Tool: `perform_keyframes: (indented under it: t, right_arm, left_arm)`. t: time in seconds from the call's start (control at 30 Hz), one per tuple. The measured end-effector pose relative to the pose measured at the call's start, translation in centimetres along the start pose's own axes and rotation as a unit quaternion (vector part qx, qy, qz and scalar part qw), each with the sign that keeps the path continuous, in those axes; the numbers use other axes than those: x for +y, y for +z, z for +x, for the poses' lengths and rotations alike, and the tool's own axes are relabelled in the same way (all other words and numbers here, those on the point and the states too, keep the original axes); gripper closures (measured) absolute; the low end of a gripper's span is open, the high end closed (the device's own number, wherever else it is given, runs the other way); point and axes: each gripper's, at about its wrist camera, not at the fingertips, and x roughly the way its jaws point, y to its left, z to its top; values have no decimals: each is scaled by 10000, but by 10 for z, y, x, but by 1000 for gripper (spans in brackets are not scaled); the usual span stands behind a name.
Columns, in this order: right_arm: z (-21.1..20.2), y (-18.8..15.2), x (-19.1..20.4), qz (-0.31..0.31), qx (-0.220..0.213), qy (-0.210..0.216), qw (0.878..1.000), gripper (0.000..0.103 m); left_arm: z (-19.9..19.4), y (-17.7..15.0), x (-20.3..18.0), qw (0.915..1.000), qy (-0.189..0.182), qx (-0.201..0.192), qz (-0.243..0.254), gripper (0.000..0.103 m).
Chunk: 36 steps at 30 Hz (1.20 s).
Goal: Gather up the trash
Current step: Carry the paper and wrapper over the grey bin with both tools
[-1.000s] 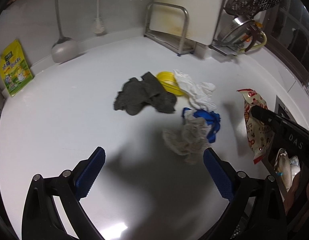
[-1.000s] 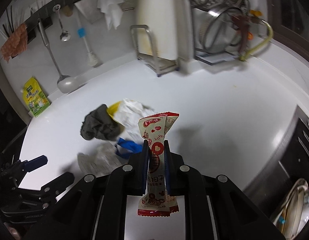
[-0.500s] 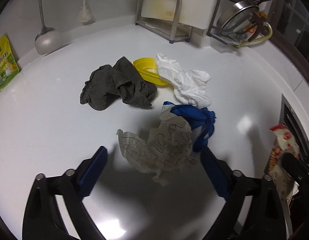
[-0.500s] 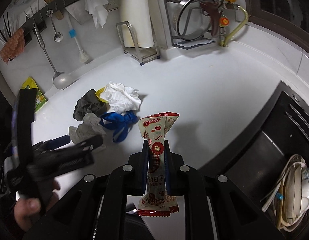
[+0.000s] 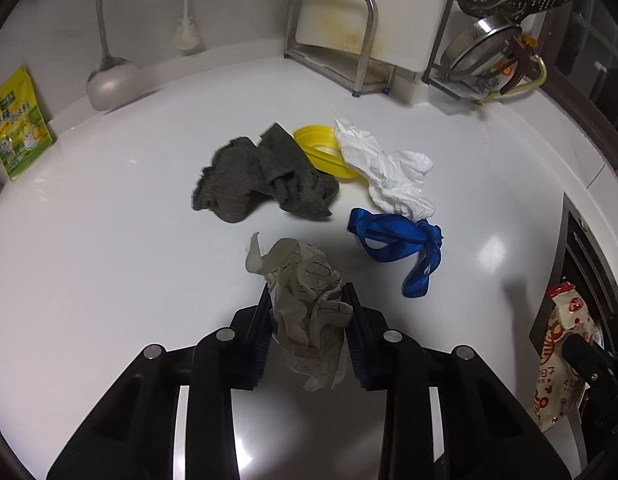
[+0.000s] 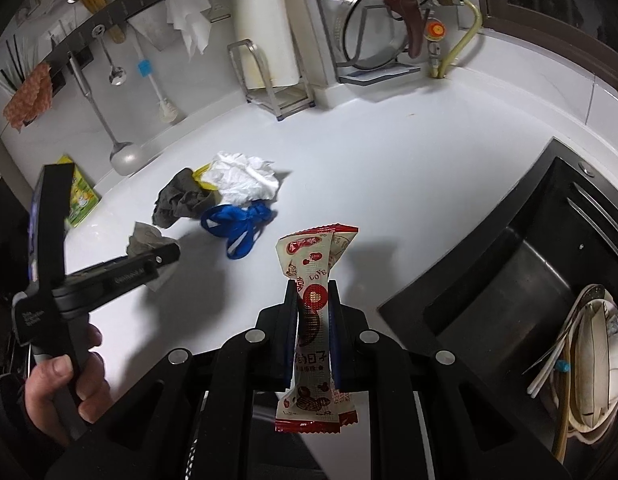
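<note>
My left gripper (image 5: pixel 307 300) is shut on a crumpled patterned paper (image 5: pixel 305 296), just above the white counter (image 5: pixel 109 240). It also shows in the right wrist view (image 6: pixel 143 240). My right gripper (image 6: pixel 313 300) is shut on a red and white snack wrapper (image 6: pixel 315 264), held over the counter's edge beside the sink (image 6: pixel 509 280). The wrapper shows at the right of the left wrist view (image 5: pixel 561 360). On the counter lie a blue ribbon (image 5: pixel 397 240), a white crumpled tissue (image 5: pixel 389 172), a grey rag (image 5: pixel 261 180) and a yellow lid (image 5: pixel 317 148).
A yellow-green packet (image 5: pixel 17 124) leans at the back left wall. A ladle (image 5: pixel 109 84), a brush (image 5: pixel 185 36), a metal rack with a cutting board (image 5: pixel 349 40) and a pot rack (image 5: pixel 489 60) stand at the back. Dishes (image 6: pixel 589 360) sit in the sink.
My left gripper moved forward over the patterned paper and shut on it. My right gripper kept hold of the wrapper and drew back toward the sink side.
</note>
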Motion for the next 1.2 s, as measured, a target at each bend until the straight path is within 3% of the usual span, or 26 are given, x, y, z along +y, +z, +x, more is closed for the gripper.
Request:
perform_keyframes:
  t: [0.3,0.77,1.2]
  right_arm:
    - [-15,-1,24,-288,139,290,9991,90]
    - [-40,-21,94,-1087,465,934,9886,90]
    - [-97,-67,104,-1574,540,1468,9751,90]
  left_arm:
    - [-81,-27,28,9991,317,-152,247,71]
    - [-177,-97,89,9954,768,-332,-472,71]
    - [-207,-151,55,9944,732,-339,-682,71]
